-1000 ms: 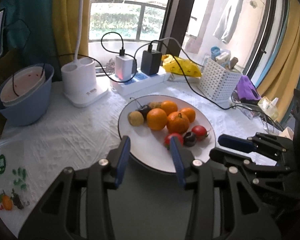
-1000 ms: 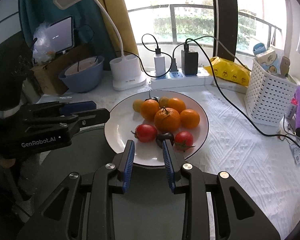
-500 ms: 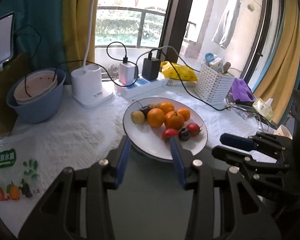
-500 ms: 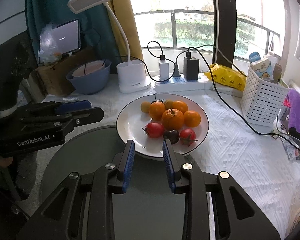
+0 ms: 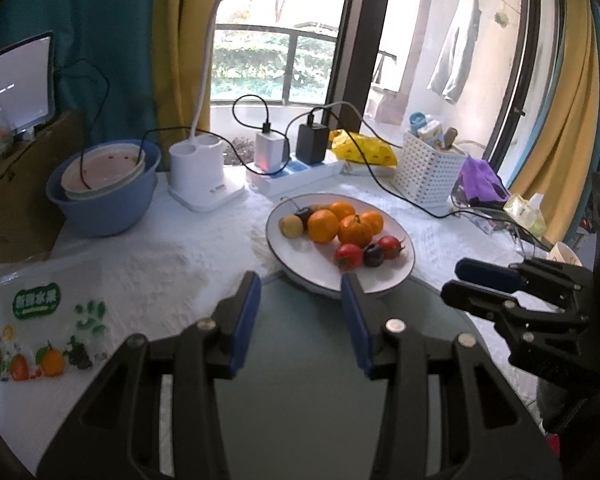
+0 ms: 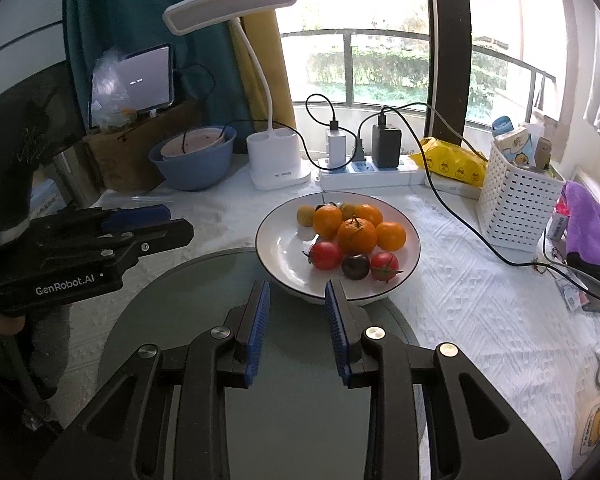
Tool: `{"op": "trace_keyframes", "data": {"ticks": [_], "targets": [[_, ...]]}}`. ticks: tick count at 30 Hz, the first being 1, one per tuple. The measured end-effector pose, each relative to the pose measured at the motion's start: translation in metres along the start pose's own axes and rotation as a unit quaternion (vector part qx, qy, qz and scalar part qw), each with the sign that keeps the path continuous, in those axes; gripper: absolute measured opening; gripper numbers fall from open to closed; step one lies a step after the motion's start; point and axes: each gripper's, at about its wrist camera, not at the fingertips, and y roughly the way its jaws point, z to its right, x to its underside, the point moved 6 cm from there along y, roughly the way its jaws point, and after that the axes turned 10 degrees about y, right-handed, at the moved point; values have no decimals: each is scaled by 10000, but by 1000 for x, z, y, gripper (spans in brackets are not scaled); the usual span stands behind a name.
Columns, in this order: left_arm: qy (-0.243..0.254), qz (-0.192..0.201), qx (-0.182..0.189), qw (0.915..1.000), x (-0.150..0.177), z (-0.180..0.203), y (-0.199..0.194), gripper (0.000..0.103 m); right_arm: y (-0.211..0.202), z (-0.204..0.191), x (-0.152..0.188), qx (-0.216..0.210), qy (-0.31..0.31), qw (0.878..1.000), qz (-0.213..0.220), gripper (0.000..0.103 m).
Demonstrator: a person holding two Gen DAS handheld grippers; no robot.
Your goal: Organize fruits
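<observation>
A white plate [image 5: 380, 280] [image 6: 284, 252] stands on the white tablecloth. It holds several oranges [image 5: 323, 226] [image 6: 356, 236], two red tomatoes [image 5: 348, 257] [image 6: 326, 255], a dark plum [image 5: 374, 255] [image 6: 355, 267] and a small yellow fruit [image 5: 291, 226] [image 6: 305, 215]. My left gripper [image 5: 300, 280] [image 6: 178, 222] hovers just short of the plate's near rim, open and empty. My right gripper [image 6: 298, 286] [image 5: 460, 280] hangs beside it to the right. Its jaws are a narrow gap apart with nothing between them. Both are above a round grey glass surface [image 6: 180, 320].
A blue bowl [image 5: 100, 208], a white lamp base [image 5: 198, 176] and a power strip [image 5: 300, 176] with chargers and cables line the back. A white basket [image 5: 428, 168] and a purple cloth [image 6: 588, 224] are at the right. A printed plastic bag [image 5: 40, 320] lies at the left.
Both grippers have drawn back and slightly up from the plate, so it looks smaller and farther. The lamp head has come into view. Jaw gaps are unchanged.
</observation>
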Motion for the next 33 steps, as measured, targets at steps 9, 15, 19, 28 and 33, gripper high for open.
{"op": "trace_keyframes", "data": {"ticks": [9,15,19,28,33], "targets": [[37,94,-41,9999,12,2,-22,57,-17,-11,9,26,-17,9999,98,31],[121,229,-61,9996,15,6,-43,57,-36,-19,13,52,-14,9997,256,31],[177,369,-68,9991,15,10,-59,57,-50,-24,15,85,-43,9993,373,31],[297,678,-49,9972,14,17,-93,57,-83,-35,16,187,-77,9975,670,31],[369,871,-31,9955,11,21,-111,57,-102,-42,14,246,-98,9960,850,31]]}}
